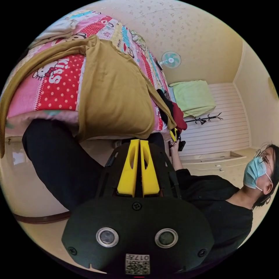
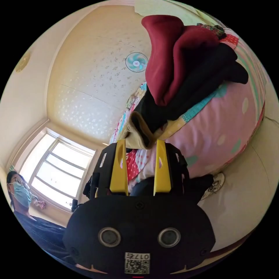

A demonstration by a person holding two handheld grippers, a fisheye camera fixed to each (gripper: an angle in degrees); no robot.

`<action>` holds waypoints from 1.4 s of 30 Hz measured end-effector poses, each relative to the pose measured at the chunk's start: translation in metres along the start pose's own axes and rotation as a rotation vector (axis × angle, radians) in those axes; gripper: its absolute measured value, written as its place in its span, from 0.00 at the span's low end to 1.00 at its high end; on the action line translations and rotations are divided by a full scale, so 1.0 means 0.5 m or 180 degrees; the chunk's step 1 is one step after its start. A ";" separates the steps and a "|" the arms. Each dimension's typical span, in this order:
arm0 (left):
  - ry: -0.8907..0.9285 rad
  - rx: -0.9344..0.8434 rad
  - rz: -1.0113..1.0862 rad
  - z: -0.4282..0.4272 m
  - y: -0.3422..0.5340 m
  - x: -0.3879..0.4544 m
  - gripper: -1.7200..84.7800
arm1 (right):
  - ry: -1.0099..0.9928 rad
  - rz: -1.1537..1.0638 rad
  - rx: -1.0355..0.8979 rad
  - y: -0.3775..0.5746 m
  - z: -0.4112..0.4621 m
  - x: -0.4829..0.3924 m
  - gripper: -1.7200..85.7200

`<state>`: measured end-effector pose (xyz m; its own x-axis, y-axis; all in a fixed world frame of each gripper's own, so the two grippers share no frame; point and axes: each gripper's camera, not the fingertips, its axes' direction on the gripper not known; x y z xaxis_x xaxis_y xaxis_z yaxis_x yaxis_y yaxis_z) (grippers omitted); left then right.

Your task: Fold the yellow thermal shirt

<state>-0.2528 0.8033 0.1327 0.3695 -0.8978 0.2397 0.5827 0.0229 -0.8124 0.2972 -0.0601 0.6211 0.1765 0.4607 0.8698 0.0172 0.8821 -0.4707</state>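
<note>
The yellow thermal shirt (image 1: 116,93) is lying spread over the bed (image 1: 55,90), its hem hanging off the edge. The left gripper (image 1: 139,141) is sitting jaws pressed together right at that hem, pinching it by the look of things. The right gripper (image 2: 141,142) is spread around a shirt corner, not clamped yet. Next it needs to close, probably. The clothes pile (image 2: 186,69) is crowding that side.

dark clothes pile (image 2: 186,72) beside the shirt's edge (image 2: 138,130) — open air below
</note>
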 end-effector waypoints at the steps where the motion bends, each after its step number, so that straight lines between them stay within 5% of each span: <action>1: -0.0014 0.0005 -0.0024 0.000 0.004 -0.004 0.01 | -0.0058 -0.0098 -0.0109 -0.008 0.017 -0.016 0.15; 7: 0.0272 0.0130 -0.0180 0.000 0.032 -0.057 0.01 | -0.1200 -0.0714 -0.0455 -0.119 0.067 -0.216 0.05; 9: 0.0305 0.0124 -0.0102 0.007 0.015 -0.061 0.01 | -0.1103 -0.0907 -0.0579 -0.188 0.087 -0.321 0.04; 14: 0.0475 0.0180 0.0438 0.023 -0.067 -0.019 0.01 | 0.0028 -0.1768 -0.0922 -0.329 0.188 -0.632 0.04; 16: 0.0412 0.0248 0.0643 0.032 -0.102 -0.001 0.01 | 0.1269 -0.1535 -0.1029 -0.379 0.282 -0.685 0.04; 19: 0.0301 0.0271 0.0818 0.067 -0.158 0.009 0.01 | 0.2206 -0.1025 -0.1171 -0.425 0.385 -0.680 0.04; 26: 0.0606 -0.0148 0.1217 0.210 -0.196 -0.029 0.01 | 0.0796 -0.2316 -0.0905 -0.353 0.644 -0.945 0.05; 30: 0.0759 -0.0267 0.1015 0.213 -0.201 -0.074 0.01 | -0.0637 -0.2897 -0.2176 -0.238 0.953 -1.088 0.10; 34: 0.0589 -0.0143 0.0995 0.173 -0.201 -0.088 0.02 | -0.1871 -0.2545 -0.3066 -0.142 1.206 -1.102 0.13; 42: 0.0052 0.1046 0.0289 0.032 -0.152 -0.153 0.11 | 0.0042 -0.2135 -0.3451 -0.038 1.396 -0.887 0.17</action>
<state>-0.3140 0.8771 0.1847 0.4204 -0.8925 0.1637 0.7511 0.2411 -0.6146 -0.4684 -0.2128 0.3474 -0.1690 -0.0489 0.9844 0.8970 0.4062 0.1742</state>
